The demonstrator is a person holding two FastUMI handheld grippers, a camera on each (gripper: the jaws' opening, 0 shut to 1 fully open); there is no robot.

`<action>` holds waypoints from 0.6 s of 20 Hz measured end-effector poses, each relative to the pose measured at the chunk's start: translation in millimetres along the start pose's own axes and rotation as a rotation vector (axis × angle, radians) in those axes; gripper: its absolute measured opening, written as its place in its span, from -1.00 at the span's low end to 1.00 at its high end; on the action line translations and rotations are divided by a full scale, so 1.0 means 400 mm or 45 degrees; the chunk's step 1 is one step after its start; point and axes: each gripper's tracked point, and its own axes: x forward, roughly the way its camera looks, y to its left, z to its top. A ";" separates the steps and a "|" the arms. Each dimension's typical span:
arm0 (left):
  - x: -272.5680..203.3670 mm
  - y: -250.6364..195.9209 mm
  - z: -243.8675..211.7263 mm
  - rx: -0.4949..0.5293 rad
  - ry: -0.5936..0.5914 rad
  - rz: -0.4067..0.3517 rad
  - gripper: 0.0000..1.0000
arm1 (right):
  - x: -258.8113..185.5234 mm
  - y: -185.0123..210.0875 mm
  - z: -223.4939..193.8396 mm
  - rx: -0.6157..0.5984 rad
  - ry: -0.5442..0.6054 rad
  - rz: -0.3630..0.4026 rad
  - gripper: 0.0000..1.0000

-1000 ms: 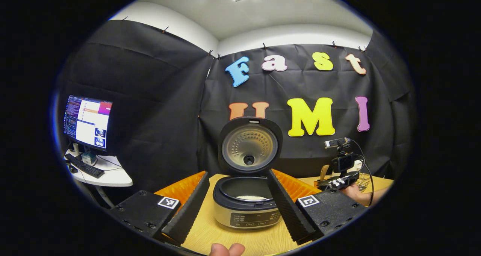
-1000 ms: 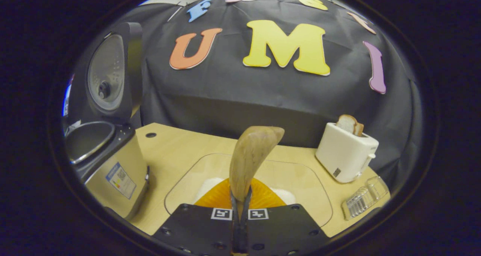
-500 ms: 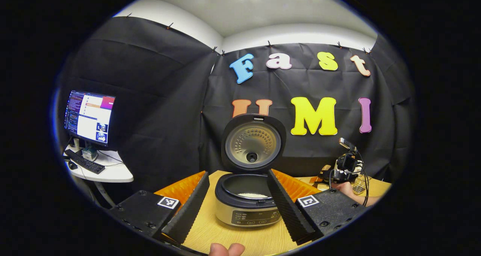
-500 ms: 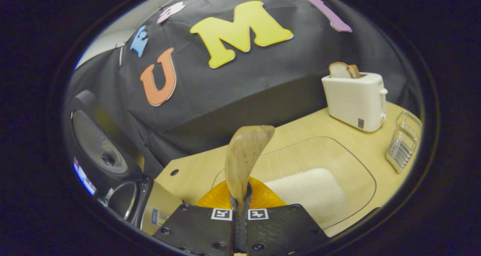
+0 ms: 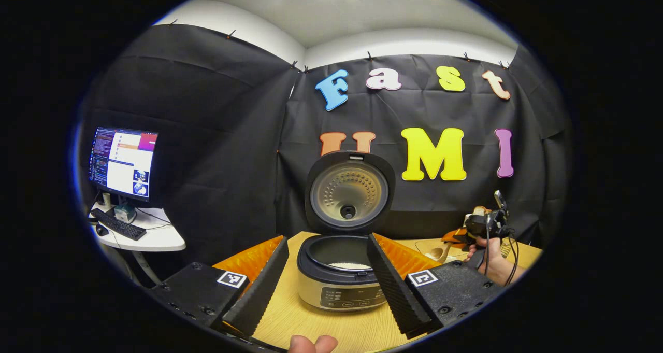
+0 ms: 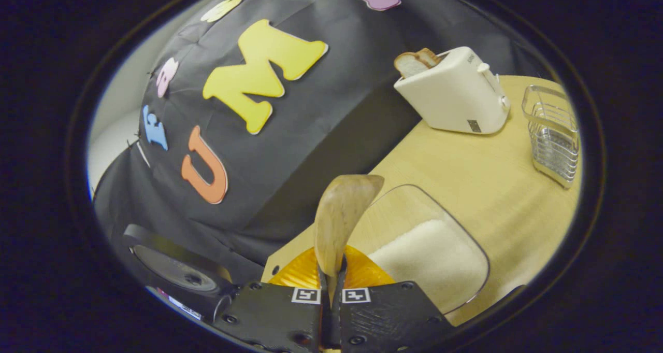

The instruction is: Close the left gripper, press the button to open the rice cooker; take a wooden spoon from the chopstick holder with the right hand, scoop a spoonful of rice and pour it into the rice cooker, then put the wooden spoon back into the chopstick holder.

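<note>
The rice cooker [image 5: 342, 291] stands with its lid [image 5: 349, 195] raised, and a little white rice [image 5: 349, 265] lies in the pot. My left gripper [image 5: 326, 239] is open in front of it, one finger on either side. My right gripper [image 6: 331, 275] is shut on the handle of the wooden spoon [image 6: 339, 218]. The spoon's bowl points up over the near edge of a clear tray [image 6: 469, 234] holding a heap of rice [image 6: 427, 257]. The wire chopstick holder [image 6: 553, 135] stands at the far right. The right gripper [image 5: 479, 227], held by a hand [image 5: 494, 265], shows in the left gripper view.
A white toaster [image 6: 456, 91] with bread slices [image 6: 414, 61] stands at the back of the wooden table [image 6: 466, 171]. The cooker's lid [image 6: 176, 272] shows at the lower left of the right gripper view. A monitor [image 5: 123, 164] and keyboard sit on a side desk at left.
The right gripper has rolled with the spoon and come down over the rice tray; the cooker has slid to its view's lower left. The left gripper stays open and almost still.
</note>
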 end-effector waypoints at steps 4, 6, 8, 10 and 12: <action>0.011 -0.019 -0.021 0.006 0.026 -0.020 0.93 | -0.024 -0.028 0.074 0.106 -0.062 0.029 -0.99; 0.013 -0.028 -0.028 0.009 0.038 -0.028 0.94 | -0.035 -0.043 0.096 0.113 -0.078 0.027 -1.00; 0.015 -0.030 -0.031 0.028 0.042 -0.027 0.94 | -0.043 -0.038 0.117 0.127 -0.097 0.041 -1.00; 0.017 -0.032 -0.033 0.036 0.041 -0.028 0.94 | -0.050 -0.022 0.133 0.161 -0.101 0.068 -0.99; 0.017 -0.028 -0.034 0.031 0.041 -0.026 0.94 | -0.062 0.010 0.148 0.201 -0.105 0.109 -0.99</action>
